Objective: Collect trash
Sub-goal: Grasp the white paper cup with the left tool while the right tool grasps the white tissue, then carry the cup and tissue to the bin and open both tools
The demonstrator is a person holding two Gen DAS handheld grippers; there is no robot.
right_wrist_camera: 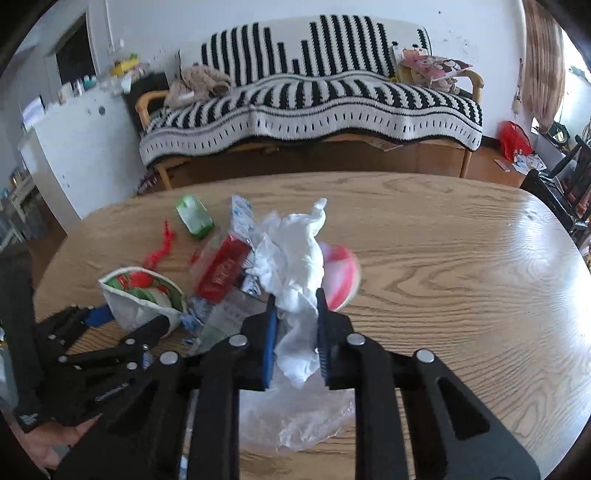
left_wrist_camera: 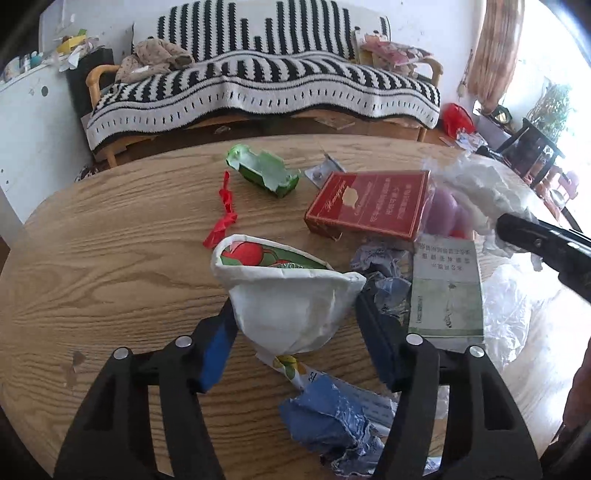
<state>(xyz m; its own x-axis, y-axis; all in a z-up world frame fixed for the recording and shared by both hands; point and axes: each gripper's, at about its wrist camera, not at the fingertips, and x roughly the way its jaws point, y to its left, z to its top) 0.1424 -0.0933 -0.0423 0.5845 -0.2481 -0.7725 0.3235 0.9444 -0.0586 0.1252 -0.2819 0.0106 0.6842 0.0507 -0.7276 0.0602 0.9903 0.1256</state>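
pinching white plastic bag [right_wrist_camera: 295,258], right gripper [right_wrist_camera: 295,328] jaws sit beside bare tabletop [right_wrist_camera: 461,258].

A wooden table [right_wrist_camera: 443,258] with rounded ends and visible grain fills the foreground. Behind it, a wooden-armed sofa [left_wrist_camera: 258,88] stands against a white wall [right_wrist_camera: 461,22], covered by a black-and-white striped blanket [right_wrist_camera: 314,96]. A pile of beige cloth [right_wrist_camera: 199,85] lies on the sofa's left end; printed cushions [right_wrist_camera: 432,66] lie on its right end. A white cabinet [left_wrist_camera: 33,122] stands at left. A patterned curtain [left_wrist_camera: 495,51] hangs at right beside a bright window [left_wrist_camera: 546,48]. The floor [right_wrist_camera: 487,162] is brown.
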